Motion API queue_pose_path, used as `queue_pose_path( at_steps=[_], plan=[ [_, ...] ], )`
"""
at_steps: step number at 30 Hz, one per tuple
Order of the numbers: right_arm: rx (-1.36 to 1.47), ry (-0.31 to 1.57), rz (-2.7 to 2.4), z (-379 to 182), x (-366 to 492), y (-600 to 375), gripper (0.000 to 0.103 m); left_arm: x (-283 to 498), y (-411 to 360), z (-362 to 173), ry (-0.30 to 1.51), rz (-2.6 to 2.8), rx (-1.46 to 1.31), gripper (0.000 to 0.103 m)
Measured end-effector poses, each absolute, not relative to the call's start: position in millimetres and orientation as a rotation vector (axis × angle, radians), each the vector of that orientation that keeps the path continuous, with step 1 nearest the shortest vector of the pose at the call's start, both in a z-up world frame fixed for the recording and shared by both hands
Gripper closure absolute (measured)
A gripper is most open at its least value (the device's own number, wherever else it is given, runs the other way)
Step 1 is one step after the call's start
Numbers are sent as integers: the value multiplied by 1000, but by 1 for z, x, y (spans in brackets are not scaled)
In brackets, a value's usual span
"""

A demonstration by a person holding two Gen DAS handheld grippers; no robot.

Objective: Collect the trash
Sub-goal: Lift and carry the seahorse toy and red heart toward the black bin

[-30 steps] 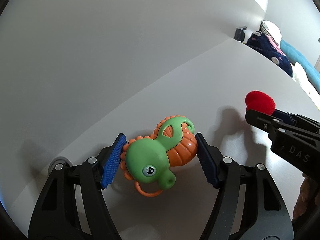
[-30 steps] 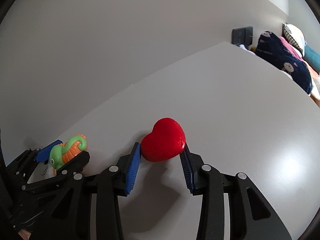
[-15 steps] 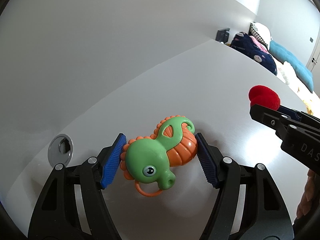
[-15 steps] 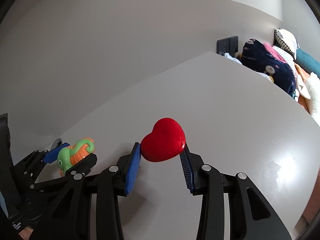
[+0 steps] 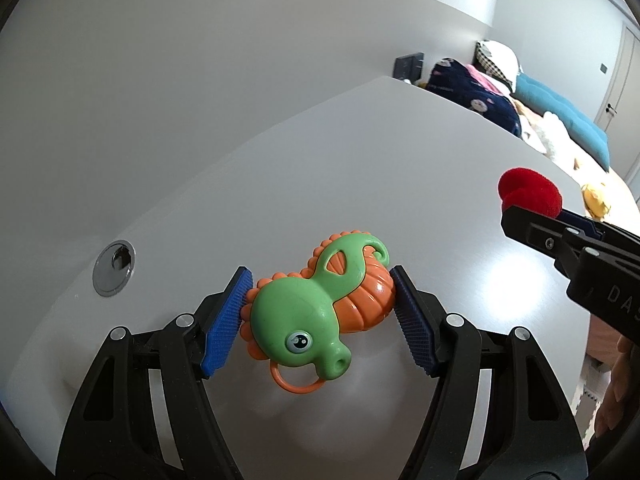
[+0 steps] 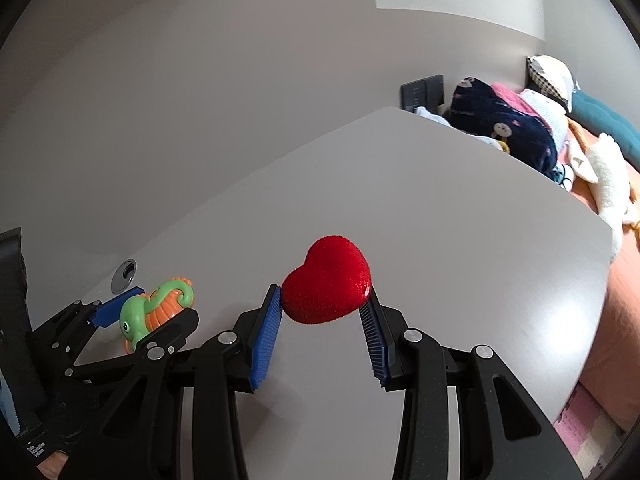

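Both items lifted, no bin in view: left gripper (image 5: 320,312) fingers clamp the seahorse toy (image 5: 320,304); right gripper (image 6: 324,316) fingers clamp the red heart (image 6: 326,280) above the tabletop (image 6: 460,216).

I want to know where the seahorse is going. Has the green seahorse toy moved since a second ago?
Yes. Gripped in the left hand-held gripper, the seahorse toy has pulled back from the wall: the round metal hole cover, earlier nearly hidden, now sits farther out on the white table.

This is looking like a home bedroom: a bed (image 6: 600,216) with pillows (image 5: 498,58) and blankets (image 6: 508,136) is standing behind the white desk (image 6: 440,208).
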State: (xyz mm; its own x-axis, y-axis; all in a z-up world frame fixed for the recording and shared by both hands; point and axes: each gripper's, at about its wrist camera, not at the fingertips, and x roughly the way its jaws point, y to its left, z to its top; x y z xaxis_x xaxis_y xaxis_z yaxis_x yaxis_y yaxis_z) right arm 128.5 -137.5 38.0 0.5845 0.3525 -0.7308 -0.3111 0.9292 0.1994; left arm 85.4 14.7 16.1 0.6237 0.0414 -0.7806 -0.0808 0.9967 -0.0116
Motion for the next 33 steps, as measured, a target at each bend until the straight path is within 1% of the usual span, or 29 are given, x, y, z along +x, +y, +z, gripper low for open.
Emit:
queue_pose_path(
  at_steps=[18,33],
  plan=[
    [94,803,328,61,76,-192,62,51,-31,29,864,-6,-21,35],
    [125,784,270,60,34,-235,62,17,-67,35,847,-82,3,35]
  ],
)
